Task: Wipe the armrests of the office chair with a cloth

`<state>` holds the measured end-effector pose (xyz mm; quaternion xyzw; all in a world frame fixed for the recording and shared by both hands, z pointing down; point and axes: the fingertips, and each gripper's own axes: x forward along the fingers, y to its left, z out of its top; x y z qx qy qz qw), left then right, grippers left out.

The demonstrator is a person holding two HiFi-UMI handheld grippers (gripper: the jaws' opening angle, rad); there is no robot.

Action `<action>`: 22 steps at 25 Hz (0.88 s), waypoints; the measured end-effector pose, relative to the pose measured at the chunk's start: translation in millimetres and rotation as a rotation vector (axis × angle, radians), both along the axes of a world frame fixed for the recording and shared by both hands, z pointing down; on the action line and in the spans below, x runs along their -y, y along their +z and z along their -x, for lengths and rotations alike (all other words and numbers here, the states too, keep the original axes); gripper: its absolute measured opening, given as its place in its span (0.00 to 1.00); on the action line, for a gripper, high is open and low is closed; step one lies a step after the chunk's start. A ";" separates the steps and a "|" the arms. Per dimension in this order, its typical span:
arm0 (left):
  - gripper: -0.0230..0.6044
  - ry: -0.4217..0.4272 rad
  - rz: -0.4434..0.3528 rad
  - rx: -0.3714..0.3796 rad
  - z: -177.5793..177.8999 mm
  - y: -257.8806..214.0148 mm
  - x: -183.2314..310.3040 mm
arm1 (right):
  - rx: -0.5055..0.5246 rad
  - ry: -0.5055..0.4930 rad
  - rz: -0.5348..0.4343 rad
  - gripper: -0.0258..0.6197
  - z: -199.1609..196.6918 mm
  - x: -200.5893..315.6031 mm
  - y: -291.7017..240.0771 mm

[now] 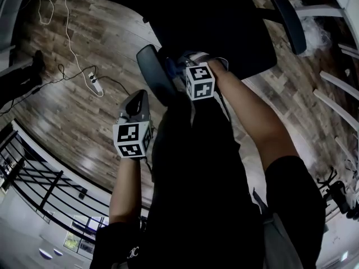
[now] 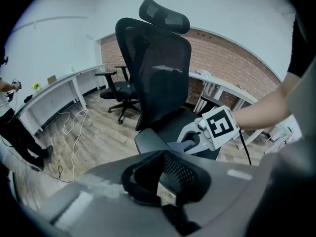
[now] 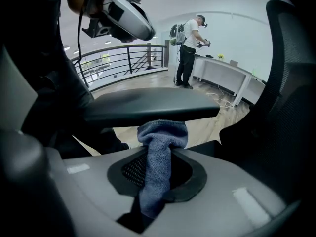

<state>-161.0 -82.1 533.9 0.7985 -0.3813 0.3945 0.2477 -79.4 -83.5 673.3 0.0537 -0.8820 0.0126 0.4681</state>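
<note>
Right gripper [image 3: 157, 174] jaws clamp a fuzzy blue knit cloth [image 3: 162, 132], which touches the smooth, dark, flat armrest [image 3: 148, 107]. Left gripper [image 2: 164, 180] jaws closed, empty.

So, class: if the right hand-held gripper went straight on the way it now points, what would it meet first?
The chair's armrest. The blue cloth clamped in the right hand-held gripper seems to touch its near edge, though depth is unclear.

Plank floor [image 1: 67, 94], brick wall [image 2: 232, 68], possibly metal railing [image 3: 113, 58].
</note>
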 end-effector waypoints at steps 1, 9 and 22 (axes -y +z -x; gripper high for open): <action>0.04 0.000 0.008 0.002 -1.1 1.0 -1.1 | 0.018 -0.006 0.003 0.15 5.8 1.1 1.0; 0.04 -0.020 -0.002 0.023 2.2 5.9 6.9 | 0.102 -0.058 0.030 0.15 41.6 10.8 13.9; 0.04 -0.138 0.040 0.012 27.1 22.4 8.1 | -0.013 -0.076 0.074 0.15 45.8 37.2 77.1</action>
